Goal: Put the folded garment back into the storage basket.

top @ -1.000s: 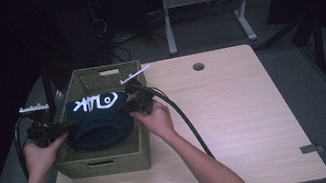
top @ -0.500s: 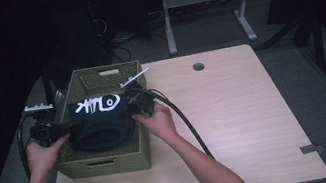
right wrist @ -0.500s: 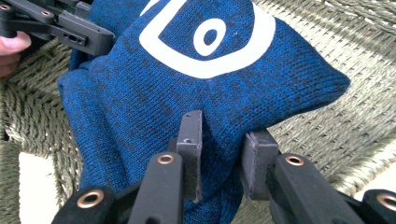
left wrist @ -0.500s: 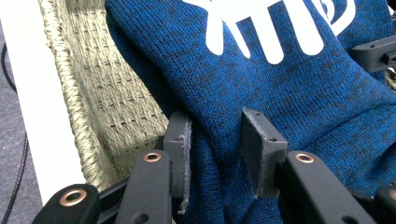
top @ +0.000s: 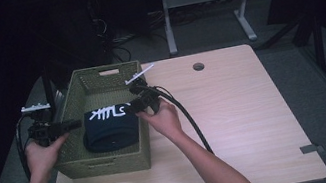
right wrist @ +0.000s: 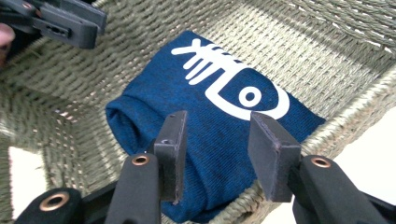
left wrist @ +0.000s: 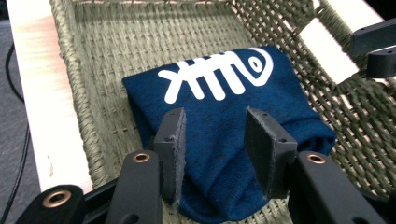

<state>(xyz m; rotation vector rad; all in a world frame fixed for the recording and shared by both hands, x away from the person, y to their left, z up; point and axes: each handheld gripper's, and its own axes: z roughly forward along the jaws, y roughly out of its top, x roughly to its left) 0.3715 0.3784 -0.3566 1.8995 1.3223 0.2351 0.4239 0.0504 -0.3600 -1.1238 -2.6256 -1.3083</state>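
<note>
On a pale wooden table (top: 238, 124) in a dark room, both tongs, just opening, stand spread over the basket (top: 75, 94).

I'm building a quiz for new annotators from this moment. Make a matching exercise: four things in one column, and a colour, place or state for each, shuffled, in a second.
Things:
1. folded garment
2. woven basket
3. left gripper
4. table

Descriptions:
A. light wood top with a round hole near the far edge
B. olive green, standing at the table's left end
C. dark blue with a white fish-bone print, lying in the basket
D. jaws apart, just opened, over the garment's edge

Pairs: 1-C, 2-B, 3-D, 4-A
</note>
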